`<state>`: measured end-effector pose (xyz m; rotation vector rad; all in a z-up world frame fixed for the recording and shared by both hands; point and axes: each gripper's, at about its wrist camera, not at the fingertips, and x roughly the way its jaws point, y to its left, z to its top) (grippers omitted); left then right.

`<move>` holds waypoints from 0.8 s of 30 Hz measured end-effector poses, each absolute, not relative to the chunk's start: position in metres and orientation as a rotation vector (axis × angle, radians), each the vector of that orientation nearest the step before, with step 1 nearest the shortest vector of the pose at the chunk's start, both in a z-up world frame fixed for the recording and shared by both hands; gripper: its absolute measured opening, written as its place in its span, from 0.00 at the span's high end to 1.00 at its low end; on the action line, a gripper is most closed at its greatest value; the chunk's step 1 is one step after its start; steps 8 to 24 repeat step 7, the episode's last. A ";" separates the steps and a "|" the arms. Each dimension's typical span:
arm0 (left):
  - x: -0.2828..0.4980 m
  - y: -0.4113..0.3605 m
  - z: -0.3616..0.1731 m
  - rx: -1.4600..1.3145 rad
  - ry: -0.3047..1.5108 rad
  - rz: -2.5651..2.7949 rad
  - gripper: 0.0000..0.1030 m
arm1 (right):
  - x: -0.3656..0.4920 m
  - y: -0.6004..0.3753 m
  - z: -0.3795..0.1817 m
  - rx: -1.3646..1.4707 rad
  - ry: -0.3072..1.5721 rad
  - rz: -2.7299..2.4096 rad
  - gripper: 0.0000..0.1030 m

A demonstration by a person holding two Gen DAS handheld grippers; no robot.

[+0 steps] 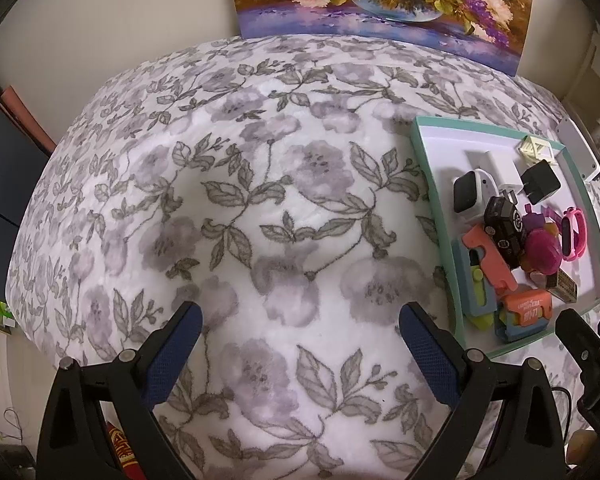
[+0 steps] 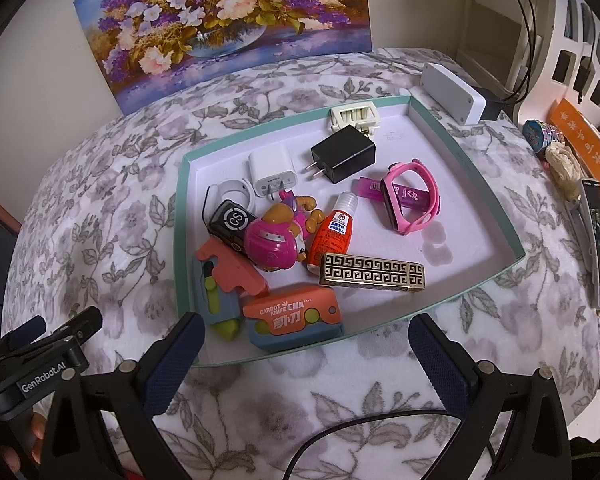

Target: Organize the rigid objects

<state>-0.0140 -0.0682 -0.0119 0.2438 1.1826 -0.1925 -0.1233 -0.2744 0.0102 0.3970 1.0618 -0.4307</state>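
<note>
The small rigid things all lie heaped in the shallow teal-rimmed tray (image 2: 496,216) on the flower-patterned cloth (image 1: 260,200), and most crowd its near left corner: the orange carrot knife (image 2: 296,314) sits against the near rim, its long axis running roughly left to right across the right gripper's view, with a salmon-coloured toy (image 2: 228,268) touching it on the left and a gold patterned lighter (image 2: 372,276) just beyond it on the right, also lying crosswise. Behind these are a pink helmeted figure (image 2: 272,246), a red bottle (image 2: 334,234), a black charger (image 2: 344,158), a white charger (image 2: 270,170) and a pink watch band (image 2: 410,200), the last lying apart in the barer right half. The right gripper (image 2: 306,350) is plainly the nearer one: it hangs just short of the near rim, its fingers spread wide with nothing between them, and the carrot knife lies almost straight ahead of the gap. A crosswise object like this probably calls for a turn of the wrist before closing. The left gripper (image 1: 300,338) is likewise spread and empty, but faces bare cloth, with the tray off to its right.
</note>
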 end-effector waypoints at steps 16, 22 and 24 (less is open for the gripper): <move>-0.015 -0.068 -0.011 0.237 1.178 -0.201 0.04 | -0.125 -0.272 0.008 0.398 1.065 -0.431 0.00; -0.015 -0.068 -0.011 0.237 1.178 -0.201 0.04 | -0.125 -0.272 0.008 0.398 1.065 -0.431 0.00; -0.015 -0.068 -0.011 0.237 1.178 -0.201 0.04 | -0.125 -0.272 0.008 0.398 1.065 -0.431 0.00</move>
